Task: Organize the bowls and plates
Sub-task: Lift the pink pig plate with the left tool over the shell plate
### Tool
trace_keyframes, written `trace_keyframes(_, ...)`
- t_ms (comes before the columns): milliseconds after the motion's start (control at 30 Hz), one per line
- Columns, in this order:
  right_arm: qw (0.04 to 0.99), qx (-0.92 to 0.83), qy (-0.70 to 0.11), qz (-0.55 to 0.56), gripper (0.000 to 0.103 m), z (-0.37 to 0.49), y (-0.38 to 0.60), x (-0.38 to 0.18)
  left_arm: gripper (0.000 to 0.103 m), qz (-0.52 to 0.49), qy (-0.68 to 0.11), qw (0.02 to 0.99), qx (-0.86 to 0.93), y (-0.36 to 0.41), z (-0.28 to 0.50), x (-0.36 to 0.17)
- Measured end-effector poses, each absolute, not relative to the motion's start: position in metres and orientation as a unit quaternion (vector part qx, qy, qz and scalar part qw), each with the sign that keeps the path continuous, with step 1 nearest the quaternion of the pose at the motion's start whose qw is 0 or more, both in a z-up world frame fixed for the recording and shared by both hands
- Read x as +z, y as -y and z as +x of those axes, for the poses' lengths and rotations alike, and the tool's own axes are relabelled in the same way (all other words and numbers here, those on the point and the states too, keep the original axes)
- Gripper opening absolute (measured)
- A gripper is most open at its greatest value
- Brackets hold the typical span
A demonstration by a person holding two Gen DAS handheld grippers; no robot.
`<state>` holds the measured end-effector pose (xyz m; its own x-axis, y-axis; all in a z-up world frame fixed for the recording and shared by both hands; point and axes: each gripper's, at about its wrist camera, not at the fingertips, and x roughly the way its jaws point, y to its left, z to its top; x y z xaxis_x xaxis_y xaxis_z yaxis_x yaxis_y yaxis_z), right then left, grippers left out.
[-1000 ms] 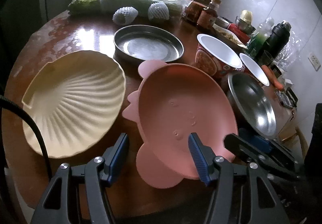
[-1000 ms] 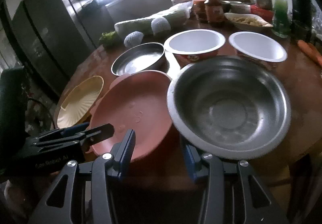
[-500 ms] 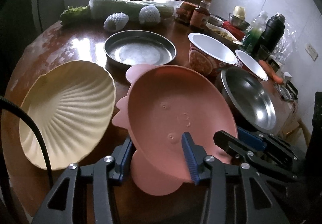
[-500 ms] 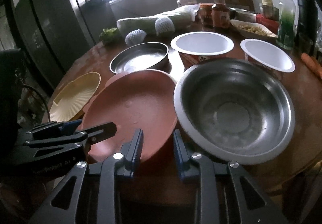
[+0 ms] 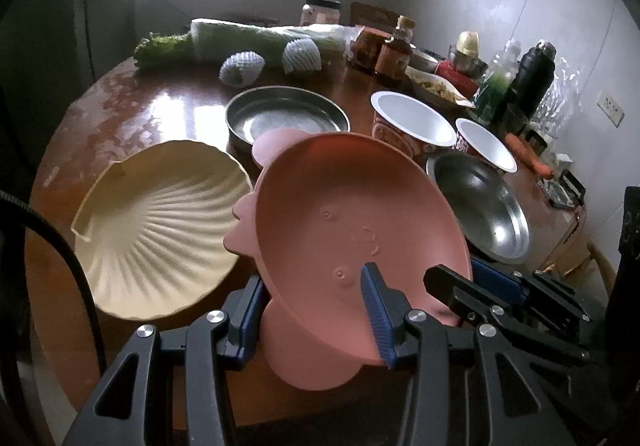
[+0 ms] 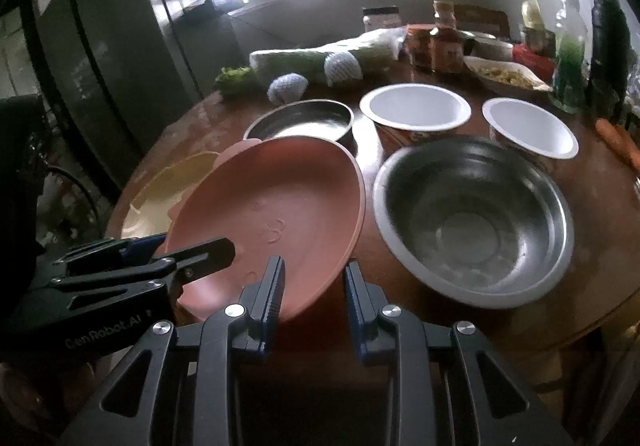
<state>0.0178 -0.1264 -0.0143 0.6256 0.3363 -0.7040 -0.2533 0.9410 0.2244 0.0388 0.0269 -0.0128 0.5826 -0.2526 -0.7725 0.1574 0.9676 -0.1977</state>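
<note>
Light, stiff pink plate (image 5: 352,221) near the counter's front edge, clamped at its rim by left tool (image 5: 316,310) and right tool (image 6: 314,286).

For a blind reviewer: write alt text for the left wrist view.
The left gripper clamps the near rim of a tilted pink plate, which the right gripper also grips from the right. On the brown table sit a cream shell plate, a steel bowl, a steel pan and two white cups.
</note>
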Motion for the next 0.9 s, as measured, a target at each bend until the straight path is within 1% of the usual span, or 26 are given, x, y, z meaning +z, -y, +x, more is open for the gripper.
trace_keyframes(467,0.910,0.190,-0.368,0.027,0.031,0.014,0.094,0.013,0.047,-0.069,-0.415,0.903,-0.087,-0.063,0.027,0.009)
trace_keyframes(900,0.907,0.238,-0.346,0.010,0.031,0.038,0.033,0.032,0.047,-0.060,-0.401,0.913,-0.040,-0.116,0.035,0.028)
